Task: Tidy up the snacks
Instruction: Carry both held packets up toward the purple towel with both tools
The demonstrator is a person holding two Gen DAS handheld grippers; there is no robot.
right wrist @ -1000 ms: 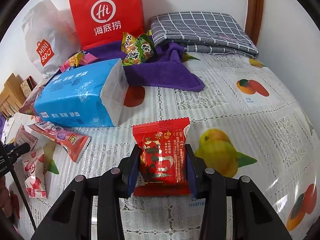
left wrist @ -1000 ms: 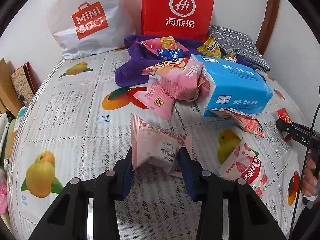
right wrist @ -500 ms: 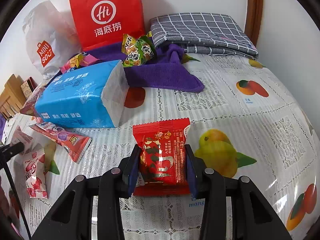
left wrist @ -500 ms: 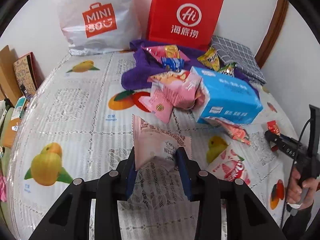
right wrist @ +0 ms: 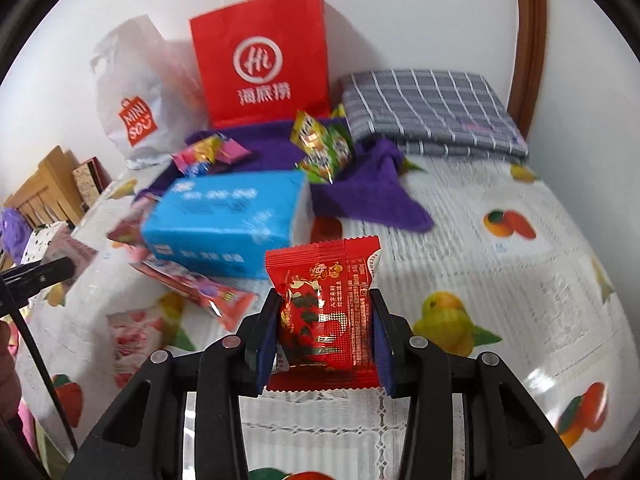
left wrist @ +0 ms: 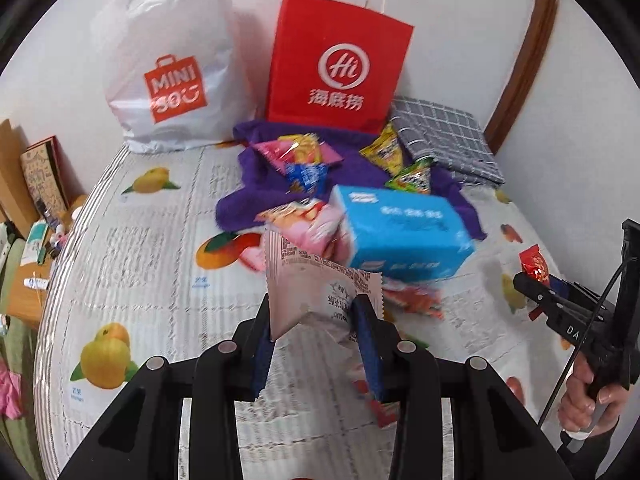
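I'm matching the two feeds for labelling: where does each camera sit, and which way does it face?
Left wrist: on the left gripper, looking down its jaws, shut on a pink packet, toward the red bag; a hand shows at right.
Right wrist: on the right gripper, clamping a red packet, facing the same wall.
Shared: red bag, blue tissue pack.

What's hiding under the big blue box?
A red snack packet pokes out from under the blue box, and a pink packet leans beside it. Anything further underneath is covered.
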